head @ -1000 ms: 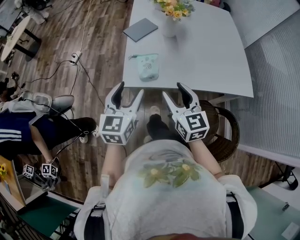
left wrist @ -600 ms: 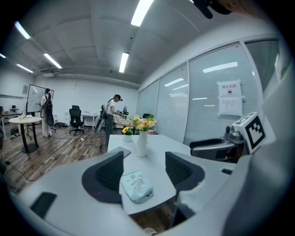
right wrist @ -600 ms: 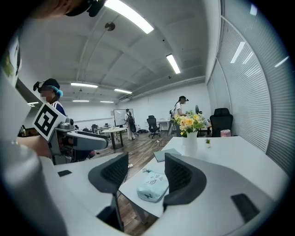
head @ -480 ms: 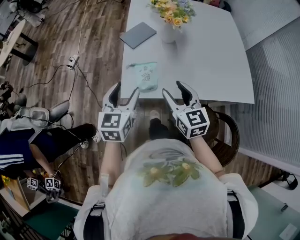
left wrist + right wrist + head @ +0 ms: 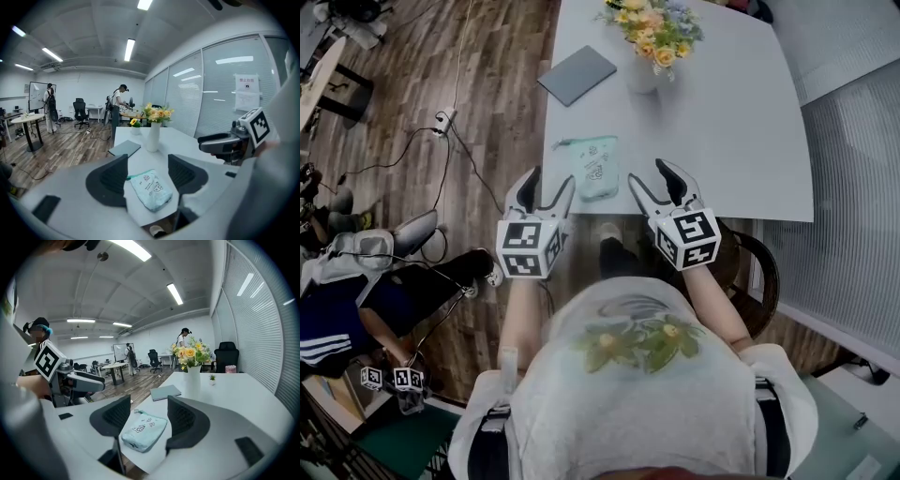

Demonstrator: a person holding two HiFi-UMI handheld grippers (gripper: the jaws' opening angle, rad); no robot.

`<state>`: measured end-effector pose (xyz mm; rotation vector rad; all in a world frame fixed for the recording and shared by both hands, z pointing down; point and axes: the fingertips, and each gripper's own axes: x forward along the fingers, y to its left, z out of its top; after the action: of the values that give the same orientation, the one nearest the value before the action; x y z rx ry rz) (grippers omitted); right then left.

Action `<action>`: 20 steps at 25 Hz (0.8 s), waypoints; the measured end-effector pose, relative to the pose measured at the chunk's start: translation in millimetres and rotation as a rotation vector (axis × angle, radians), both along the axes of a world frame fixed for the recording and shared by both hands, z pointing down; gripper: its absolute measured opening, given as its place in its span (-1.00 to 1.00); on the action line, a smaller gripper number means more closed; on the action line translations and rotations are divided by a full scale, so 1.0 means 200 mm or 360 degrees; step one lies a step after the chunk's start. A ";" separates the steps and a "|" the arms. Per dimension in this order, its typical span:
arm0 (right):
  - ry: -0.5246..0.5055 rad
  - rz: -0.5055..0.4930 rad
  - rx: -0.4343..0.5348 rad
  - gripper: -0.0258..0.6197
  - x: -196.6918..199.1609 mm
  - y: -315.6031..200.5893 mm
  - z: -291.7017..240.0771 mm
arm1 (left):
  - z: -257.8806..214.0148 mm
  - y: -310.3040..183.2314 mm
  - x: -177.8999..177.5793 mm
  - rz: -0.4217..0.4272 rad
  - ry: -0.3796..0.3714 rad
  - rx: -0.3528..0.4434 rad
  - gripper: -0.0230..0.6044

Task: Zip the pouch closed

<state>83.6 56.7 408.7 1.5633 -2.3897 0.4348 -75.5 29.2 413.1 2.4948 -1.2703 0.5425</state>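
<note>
A pale green pouch (image 5: 598,167) is seen lying flat on the white tabletop (image 5: 741,122), on the person's side of the vase (image 5: 643,73) and close to the tabletop's near edge. A grey book (image 5: 576,74) is set to the left of the vase. Both grippers are held in the air on the far side of the pouch from the vase. The left gripper (image 5: 549,180) and the right gripper (image 5: 651,175) are each spread wide with nothing gripped, and the pouch is merely framed in each gap, untouched. The pouch is judged light, soft and padded, so it is likely to crumple or slide when its zip is drawn. One end would best be pinched through the cloth by one gripper. The thin cord (image 5: 565,142) at the corner turned away from the vase, taken to be the zip pull, would be nipped by the other. How far the zip stands open cannot be made out.
</note>
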 end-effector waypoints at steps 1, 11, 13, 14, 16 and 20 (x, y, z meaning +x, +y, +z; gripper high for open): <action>0.0003 -0.0008 -0.0008 -0.18 0.00 -0.03 0.01 | 0.02 -0.03 0.00 -0.0006 -0.0007 -0.0007 -0.08; 0.0016 -0.0116 -0.0100 -0.18 0.01 -0.32 0.13 | 0.18 -0.28 -0.01 -0.0089 -0.0064 -0.0167 -0.08; 0.0013 -0.0148 -0.0113 -0.18 0.01 -0.37 0.15 | 0.24 -0.32 -0.02 -0.0103 -0.0120 -0.0215 -0.08; 0.0012 -0.0166 -0.0119 -0.18 0.01 -0.39 0.16 | 0.26 -0.34 -0.02 -0.0107 -0.0149 -0.0239 -0.08; 0.0013 -0.0201 -0.0127 -0.18 0.00 -0.44 0.18 | 0.32 -0.38 -0.03 -0.0115 -0.0185 -0.0281 -0.08; 0.0030 -0.0266 -0.0143 -0.18 0.00 -0.54 0.23 | 0.42 -0.44 -0.03 -0.0122 -0.0214 -0.0367 -0.08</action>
<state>83.6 -51.2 454.8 1.3117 -2.4268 0.4826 -80.8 -58.8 496.2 2.2438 -1.2656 0.8011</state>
